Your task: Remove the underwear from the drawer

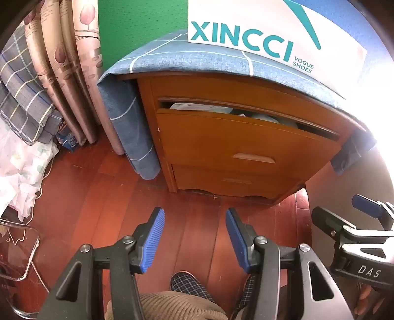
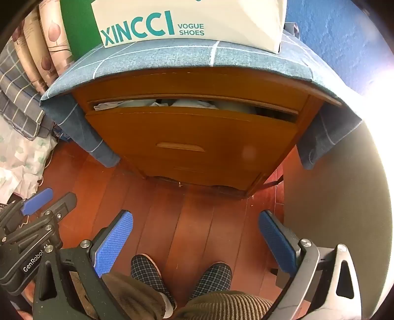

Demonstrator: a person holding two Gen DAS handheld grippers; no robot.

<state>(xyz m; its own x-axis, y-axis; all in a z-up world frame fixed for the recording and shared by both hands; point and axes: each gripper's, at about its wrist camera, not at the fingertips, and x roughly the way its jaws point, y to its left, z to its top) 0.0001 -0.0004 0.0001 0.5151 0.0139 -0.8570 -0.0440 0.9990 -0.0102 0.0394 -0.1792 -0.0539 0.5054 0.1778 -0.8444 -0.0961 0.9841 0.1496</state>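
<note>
The upper drawer [image 1: 246, 137] of the nightstand [image 1: 221, 86] is seen slightly ajar; pale underwear [image 2: 192, 103] is visible in the gap along its top edge, none yet removed. The left gripper [image 1: 195, 236] is held partly open and empty, the right gripper [image 2: 195, 242] wide open and empty, both well short of the drawer, above the floor.

Glossy reddish-brown plank floor [image 2: 192, 214], green wall [image 1: 138, 22] behind, pink leaf-patterned curtain [image 1: 71, 61] at left, orange-brown wooden bedside cabinet [image 1: 157, 83] under blue checked cloth [image 2: 172, 57], glare at right.
</note>
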